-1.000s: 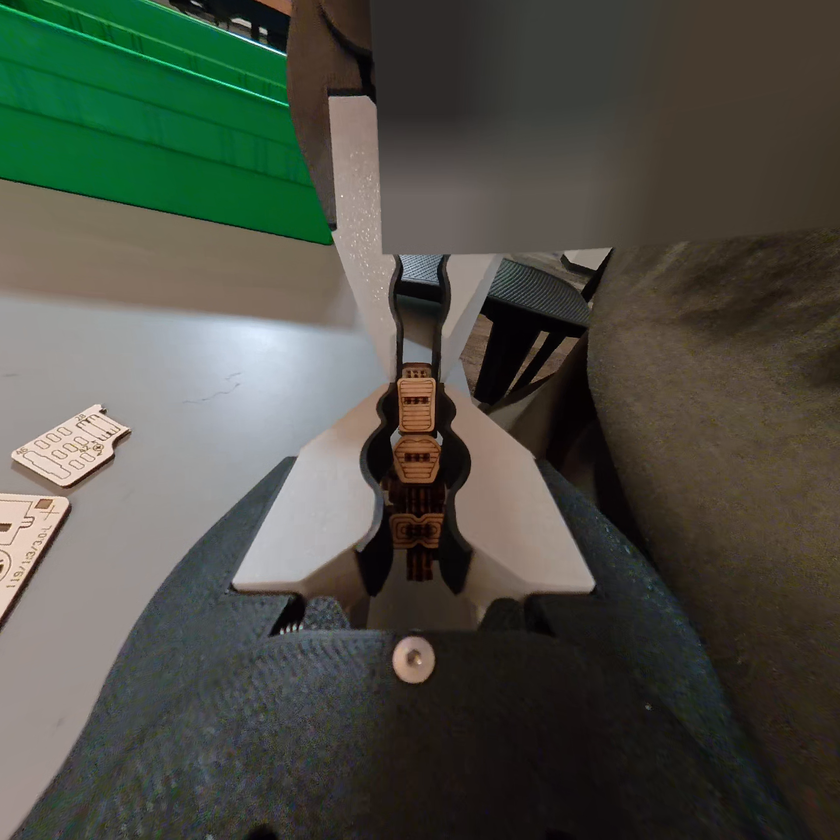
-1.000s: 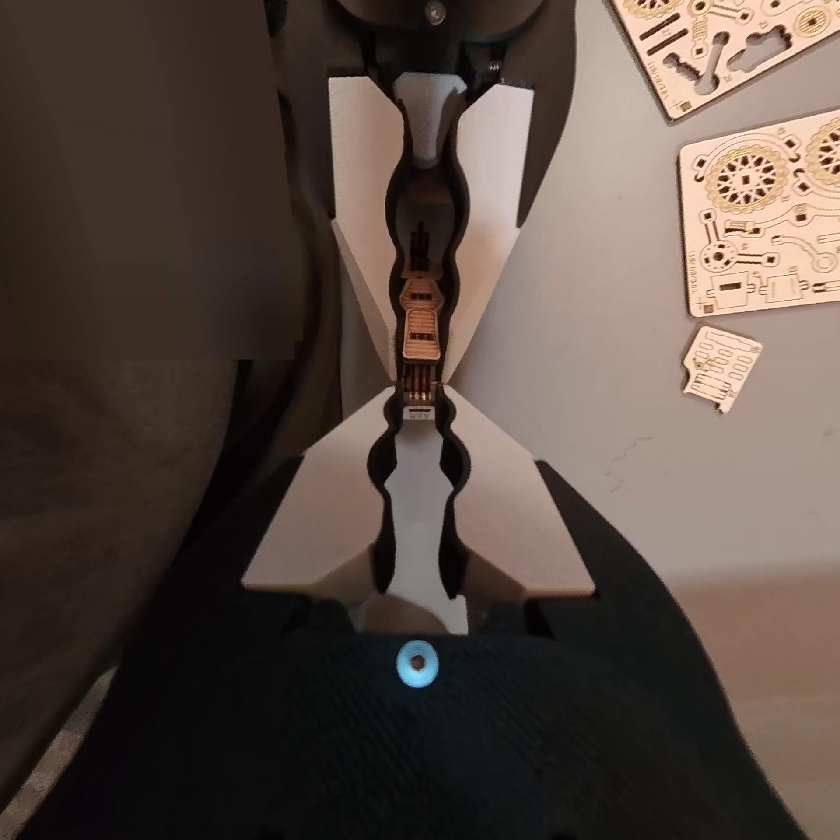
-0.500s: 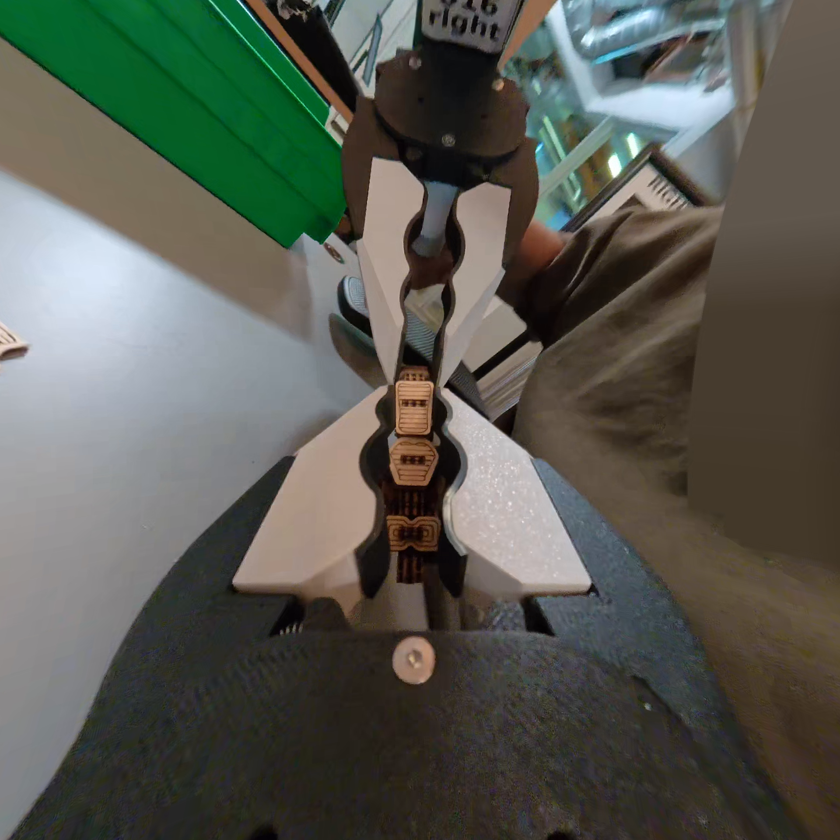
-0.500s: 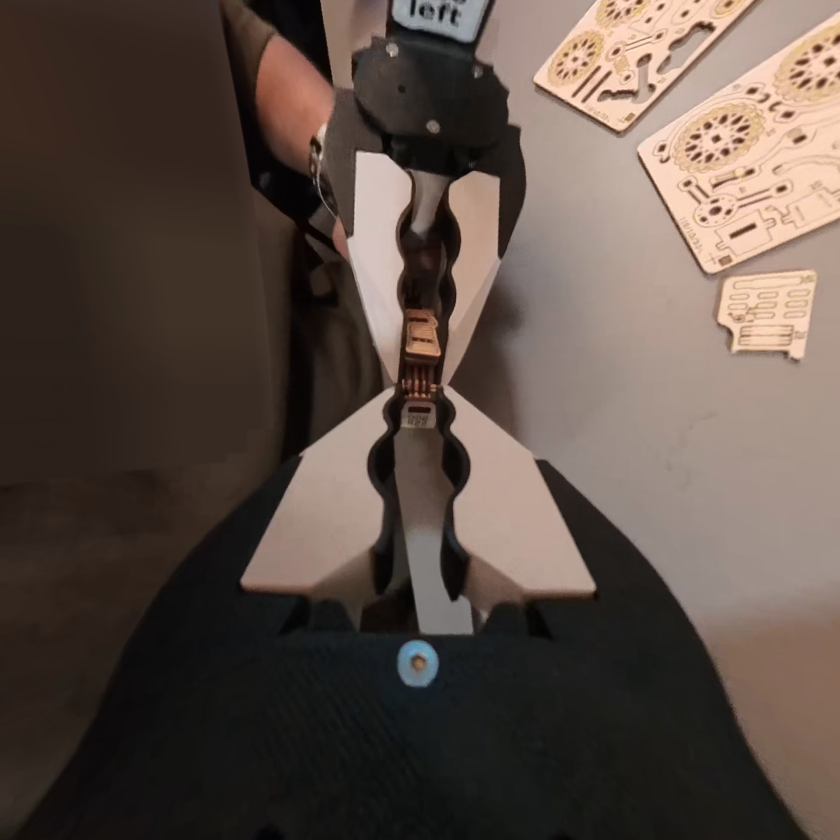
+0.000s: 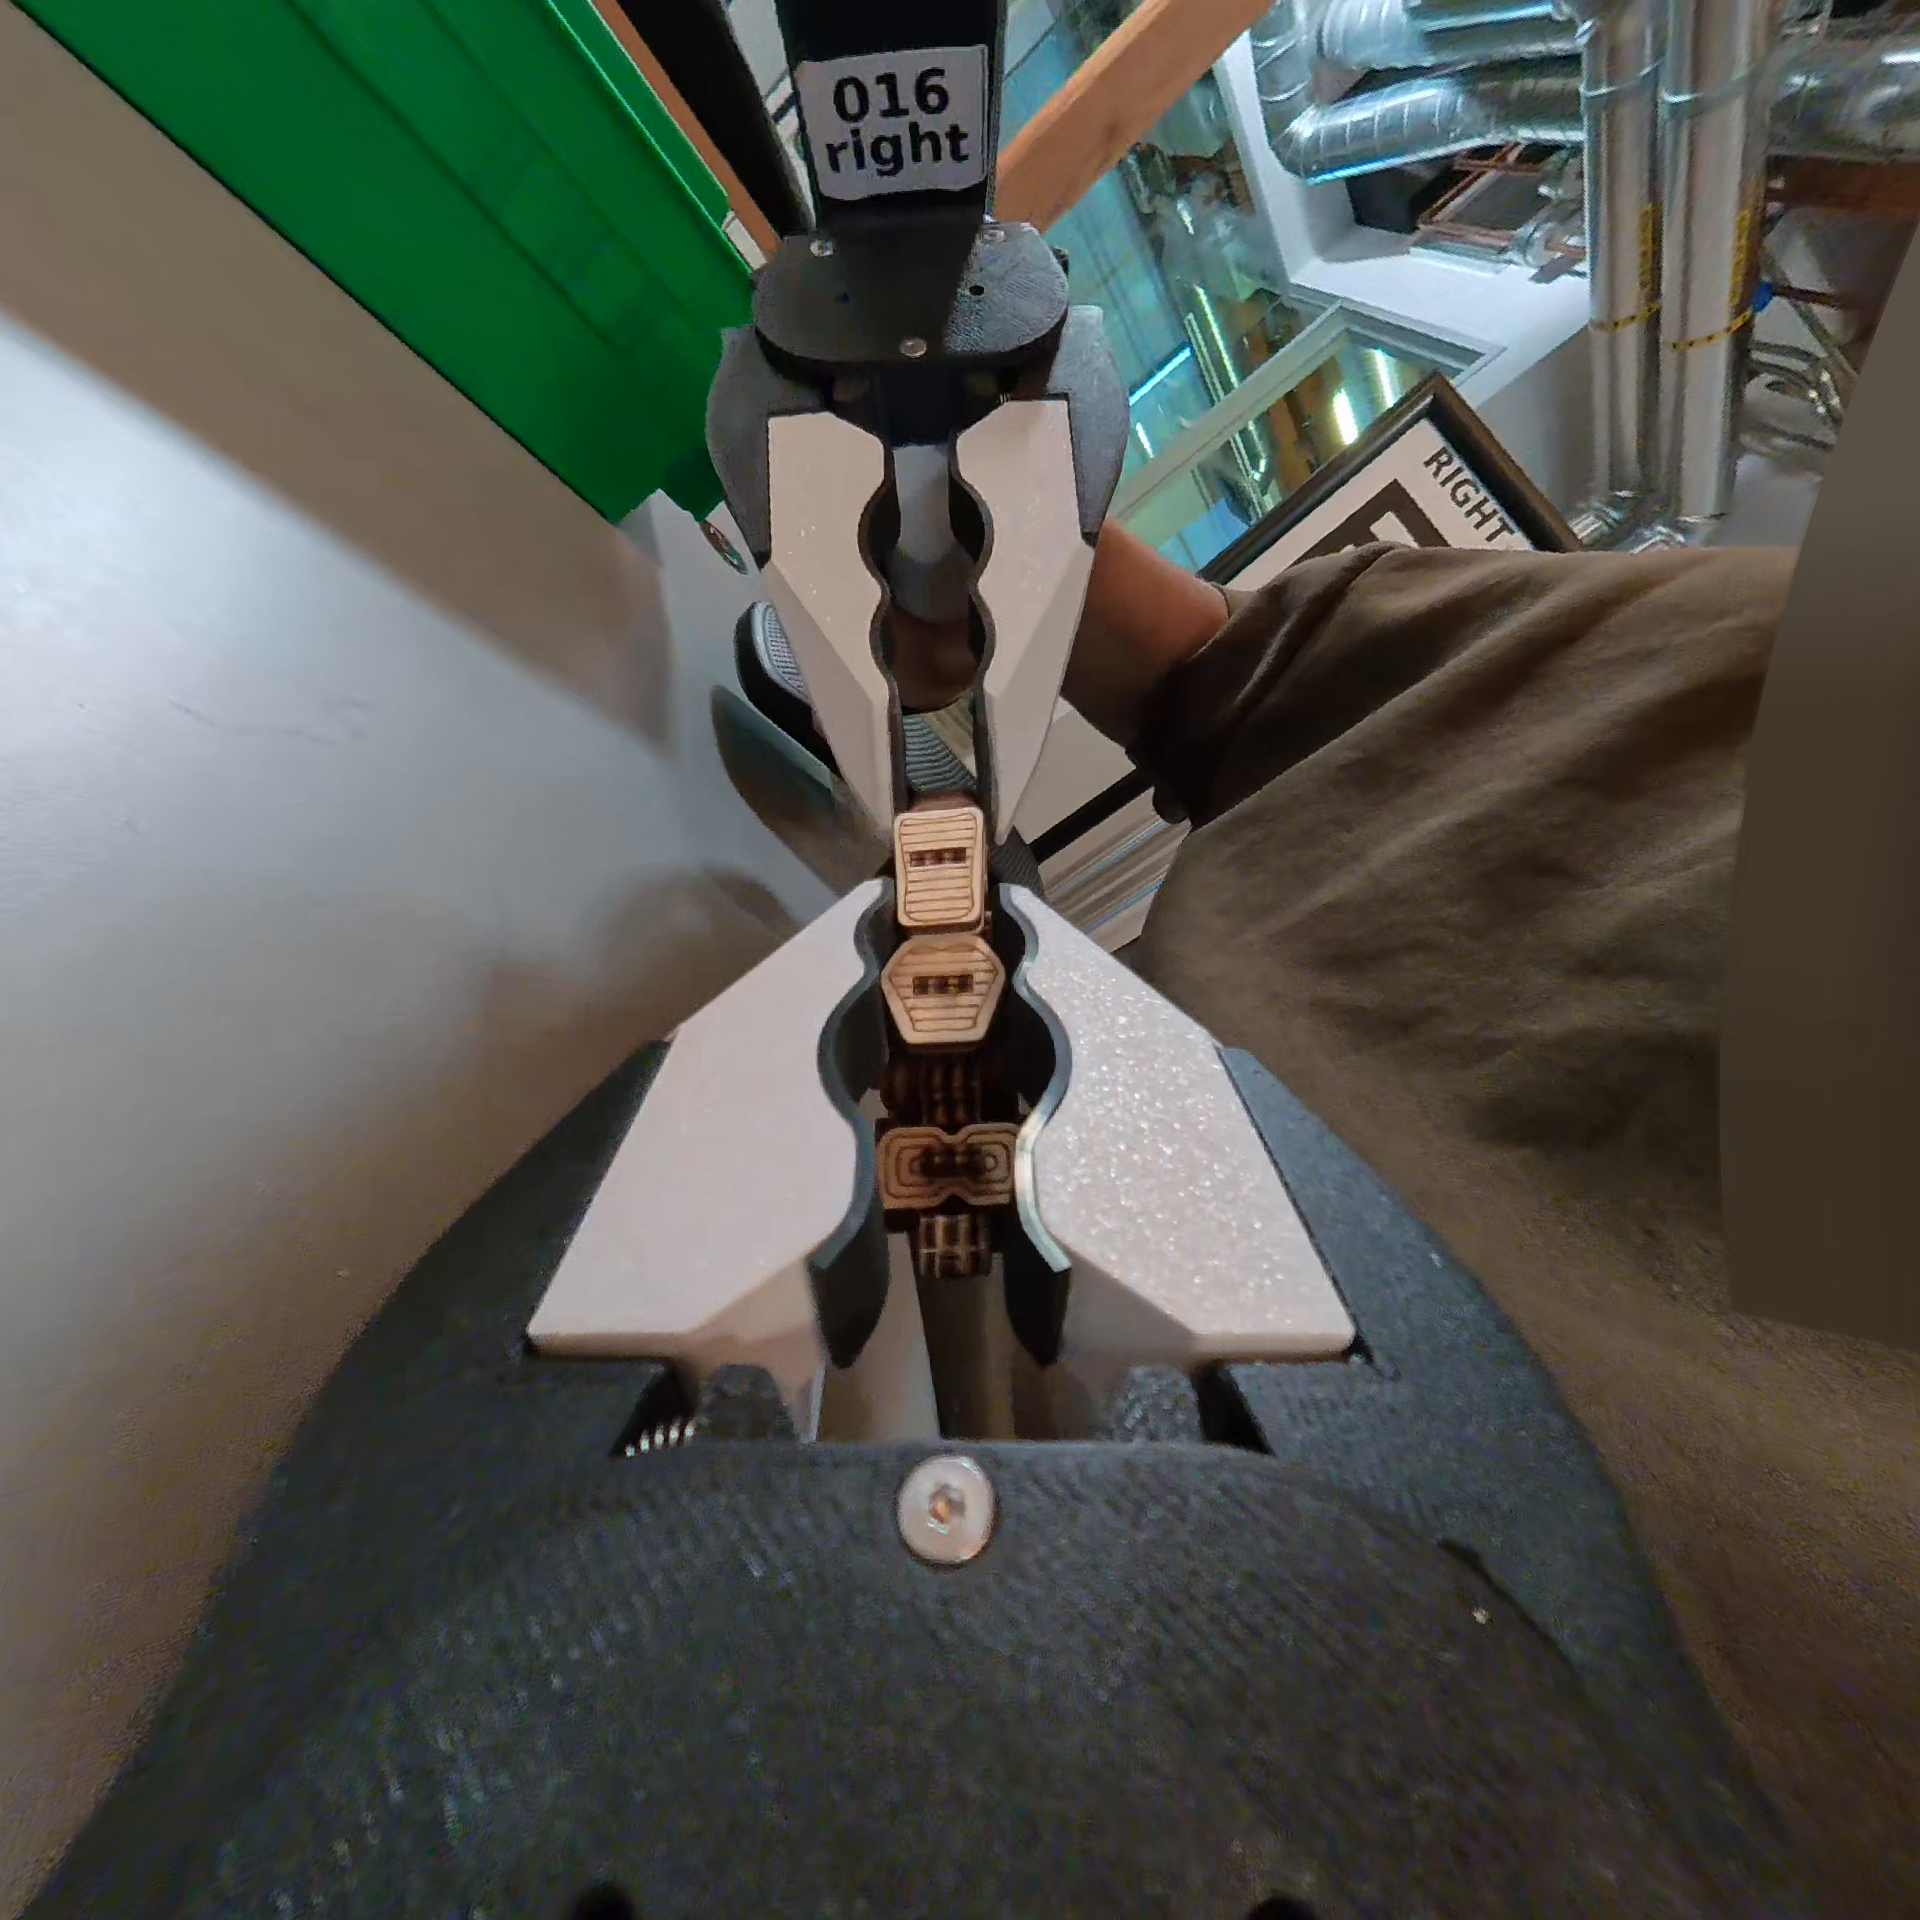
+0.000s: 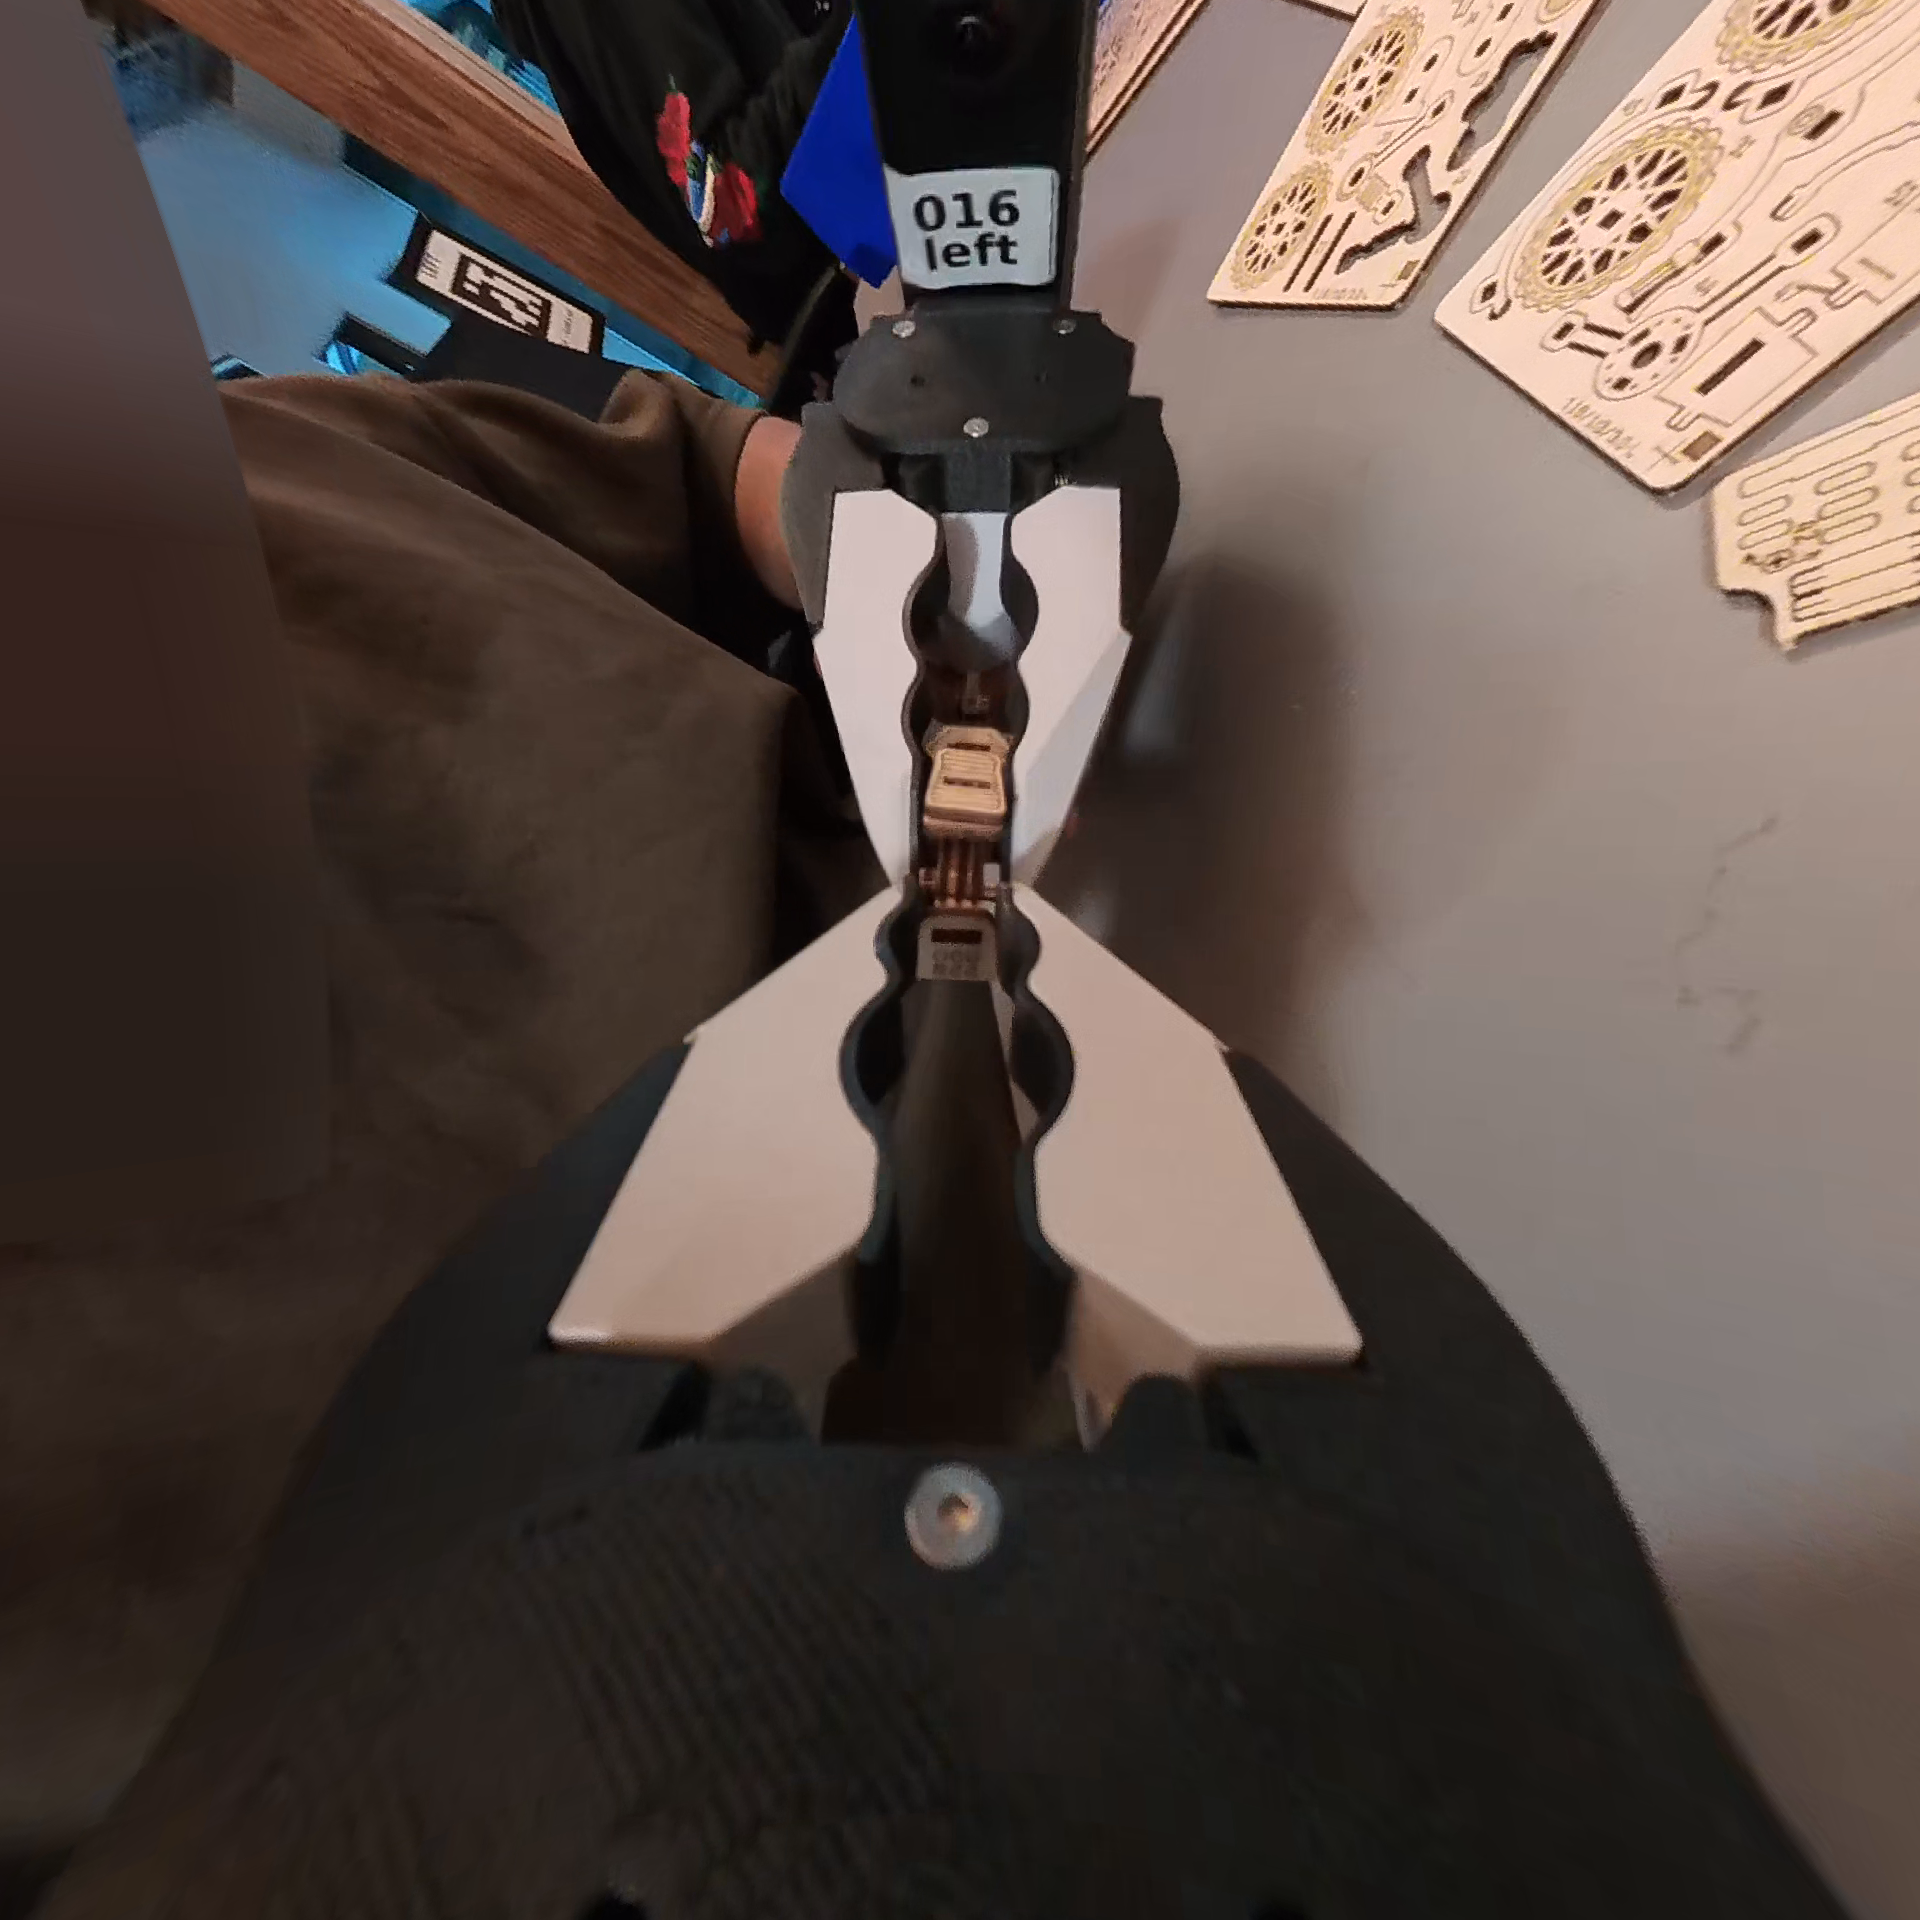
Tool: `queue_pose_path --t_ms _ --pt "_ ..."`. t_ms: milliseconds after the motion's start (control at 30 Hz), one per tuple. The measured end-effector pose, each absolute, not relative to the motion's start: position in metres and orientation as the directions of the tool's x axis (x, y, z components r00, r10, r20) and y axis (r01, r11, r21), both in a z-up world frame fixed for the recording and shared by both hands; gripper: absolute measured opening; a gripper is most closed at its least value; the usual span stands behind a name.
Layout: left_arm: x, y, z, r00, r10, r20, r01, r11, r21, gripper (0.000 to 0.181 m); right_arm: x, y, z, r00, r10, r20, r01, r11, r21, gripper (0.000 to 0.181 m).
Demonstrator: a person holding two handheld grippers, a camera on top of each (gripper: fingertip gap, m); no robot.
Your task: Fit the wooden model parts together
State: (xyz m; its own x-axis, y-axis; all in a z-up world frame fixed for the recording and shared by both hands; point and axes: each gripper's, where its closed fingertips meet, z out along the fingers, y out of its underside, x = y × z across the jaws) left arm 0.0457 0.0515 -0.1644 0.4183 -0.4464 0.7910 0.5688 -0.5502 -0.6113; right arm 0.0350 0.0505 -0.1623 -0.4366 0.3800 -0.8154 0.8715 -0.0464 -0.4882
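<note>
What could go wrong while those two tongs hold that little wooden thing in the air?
The wooden assembly is small and thin, gripped nose to nose by the left tongs and right tongs; a skewed push might snap it. Held above the grey table, it could also slip out and fall.

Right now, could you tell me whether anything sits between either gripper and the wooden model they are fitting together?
Nothing visible does. The left gripper is shut on the wooden model, and the right gripper is shut on its far end, tip to tip. The spare wooden sheets lie off to the side on the table.
</note>
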Motion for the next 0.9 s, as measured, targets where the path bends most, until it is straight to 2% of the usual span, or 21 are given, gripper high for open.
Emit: queue_pose_path --t_ms 100,233,400,500,533,600,633,733,800,900 --pt "0.044 0.051 -0.160 0.363 -0.446 0.818 0.607 -0.554 -0.570 0.013 0.034 0.050 -0.158 -0.425 0.351 -0.835 0.874 -0.081 -0.479 0.014" --pt "0.037 0.052 -0.157 0.303 -0.430 0.850 0.660 -0.549 -0.513 0.013 0.030 0.055 -0.147 -0.447 0.329 -0.832 0.854 -0.122 -0.507 0.026" --pt "0.033 0.053 -0.156 0.279 -0.425 0.861 0.682 -0.544 -0.489 0.013 0.022 0.064 -0.151 -0.507 0.458 -0.731 0.786 -0.104 -0.610 0.034" --pt "0.033 0.054 -0.157 0.283 -0.420 0.862 0.680 -0.546 -0.490 0.013 0.023 0.059 -0.159 -0.508 0.497 -0.704 0.785 -0.069 -0.615 0.039" --pt "0.033 0.054 -0.158 0.287 -0.417 0.862 0.679 -0.547 -0.490 0.013 0.025 0.055 -0.162 -0.504 0.495 -0.707 0.796 -0.050 -0.603 0.038" --pt "0.033 0.054 -0.159 0.291 -0.412 0.864 0.677 -0.550 -0.490 0.013 0.028 0.049 -0.166 -0.501 0.485 -0.717 0.810 -0.029 -0.585 0.020" --pt "0.032 0.055 -0.159 0.294 -0.408 0.864 0.677 -0.550 -0.490 0.013 0.029 0.046 -0.167 -0.502 0.479 -0.721 0.814 -0.021 -0.581 0.017" --pt "0.027 0.056 -0.158 0.300 -0.397 0.867 0.695 -0.531 -0.484 0.015 0.025 0.047 -0.164 -0.508 0.469 -0.723 0.806 -0.039 -0.591 0.017" --pt "0.019 0.056 -0.158 0.319 -0.376 0.870 0.709 -0.514 -0.483 0.034 0.021 0.050 -0.161 -0.499 0.451 -0.740 0.801 -0.085 -0.592 0.017" --pt "0.012 0.052 -0.159 0.347 -0.356 0.868 0.717 -0.496 -0.490 0.037 0.016 0.058 -0.162 -0.473 0.427 -0.771 0.800 -0.157 -0.578 0.016"
